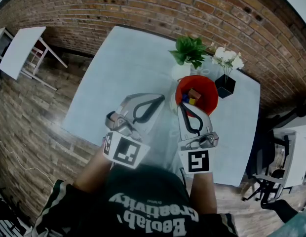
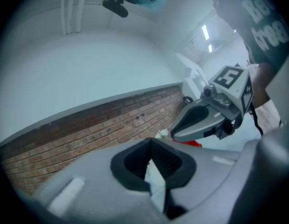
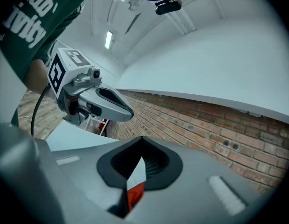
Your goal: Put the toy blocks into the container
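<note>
A red container stands on the pale table at the far right, with several toy blocks in it: brown, yellow and blue. My right gripper is held just in front of the container, jaws together and nothing in them. My left gripper hangs beside it to the left, also shut and empty. In the left gripper view the left gripper has its tips meeting, and a red sliver of the container shows beyond. The right gripper looks shut too, with the container's red seen under its jaws.
A green plant in a white pot and white flowers in a black pot stand right behind the container. A brick wall runs along the table's far side. A white folding table stands at the far left, and a chair at the right.
</note>
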Available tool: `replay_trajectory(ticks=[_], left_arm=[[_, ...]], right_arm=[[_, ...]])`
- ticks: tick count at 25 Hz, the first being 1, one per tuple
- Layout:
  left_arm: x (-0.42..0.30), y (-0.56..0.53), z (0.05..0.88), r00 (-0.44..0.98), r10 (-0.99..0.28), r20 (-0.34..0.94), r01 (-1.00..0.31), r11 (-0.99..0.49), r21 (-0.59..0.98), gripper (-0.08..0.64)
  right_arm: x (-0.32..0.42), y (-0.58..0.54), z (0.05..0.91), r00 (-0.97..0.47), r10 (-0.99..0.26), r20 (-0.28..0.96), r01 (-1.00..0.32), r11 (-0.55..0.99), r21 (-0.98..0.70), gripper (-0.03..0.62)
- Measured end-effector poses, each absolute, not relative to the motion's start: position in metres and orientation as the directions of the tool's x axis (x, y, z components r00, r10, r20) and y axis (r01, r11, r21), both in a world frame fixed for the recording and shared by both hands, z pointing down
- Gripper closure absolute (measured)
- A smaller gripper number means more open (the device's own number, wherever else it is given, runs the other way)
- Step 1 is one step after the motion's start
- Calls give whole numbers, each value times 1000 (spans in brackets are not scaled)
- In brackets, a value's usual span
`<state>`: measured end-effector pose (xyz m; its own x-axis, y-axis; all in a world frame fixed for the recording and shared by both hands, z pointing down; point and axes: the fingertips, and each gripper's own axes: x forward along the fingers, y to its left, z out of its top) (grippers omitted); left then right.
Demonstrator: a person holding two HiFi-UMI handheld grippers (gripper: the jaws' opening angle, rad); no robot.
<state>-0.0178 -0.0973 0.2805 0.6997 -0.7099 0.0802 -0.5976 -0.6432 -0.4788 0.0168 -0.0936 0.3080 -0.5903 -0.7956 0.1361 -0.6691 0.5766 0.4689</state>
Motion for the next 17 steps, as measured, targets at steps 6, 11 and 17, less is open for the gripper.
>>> replay_trajectory(ticks=[6, 11, 17], left_arm=[[-16, -92, 276, 711, -699, 79, -585, -649, -486, 558], [-15, -88, 274, 720, -689, 83, -568, -654, -500, 558], [-17, -84, 272, 721, -687, 93, -567, -661, -491, 558]], right_arm=[[15, -89, 306, -587, -797, 143, -669, 577, 468, 586], [15, -87, 302, -583, -801, 138, -671, 570, 475, 586], [11, -80, 300, -587, -797, 141, -658, 571, 491, 586]])
